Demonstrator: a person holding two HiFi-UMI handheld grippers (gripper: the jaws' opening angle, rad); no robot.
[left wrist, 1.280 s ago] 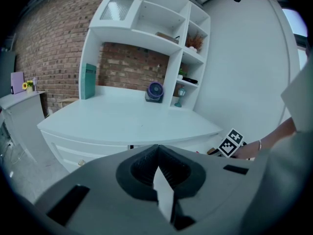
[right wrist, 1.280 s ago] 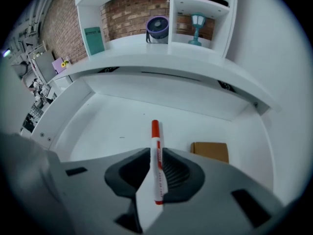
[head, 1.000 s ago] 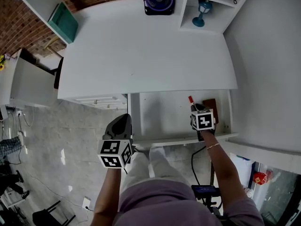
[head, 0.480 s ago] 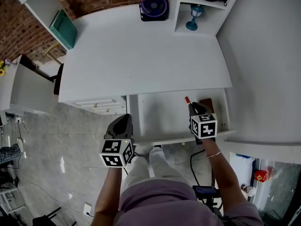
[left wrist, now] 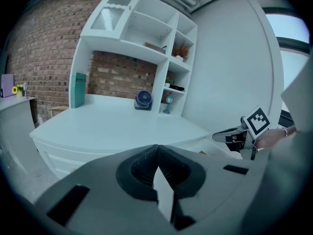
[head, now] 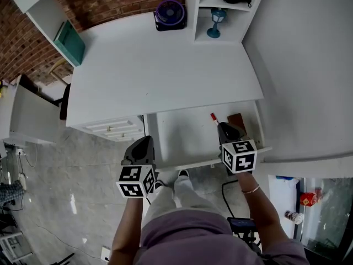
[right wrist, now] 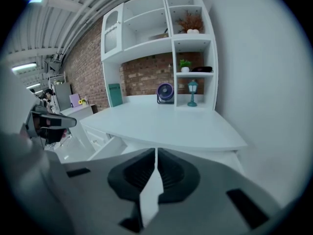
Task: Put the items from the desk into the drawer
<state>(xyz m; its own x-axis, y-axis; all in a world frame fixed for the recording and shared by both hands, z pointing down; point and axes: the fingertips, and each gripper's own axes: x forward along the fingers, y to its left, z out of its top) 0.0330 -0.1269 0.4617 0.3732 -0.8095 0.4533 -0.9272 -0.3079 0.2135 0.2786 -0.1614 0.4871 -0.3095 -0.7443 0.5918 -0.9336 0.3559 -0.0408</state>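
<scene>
Jaws of left gripper (head: 144, 143) together, empty. Jaws of right gripper (head: 223, 128) just closing, all but together, nothing between. Both tilted downward, well apart; left forearm (head: 124, 225), right forearm (head: 258, 202) stretched forward.

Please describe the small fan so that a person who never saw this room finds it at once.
On the white desk, look at the back edge by the brick wall. The fan stands there, just left of the white shelf unit. It is round and purple, unlike the slim teal lamp in the shelf beside it.
</scene>
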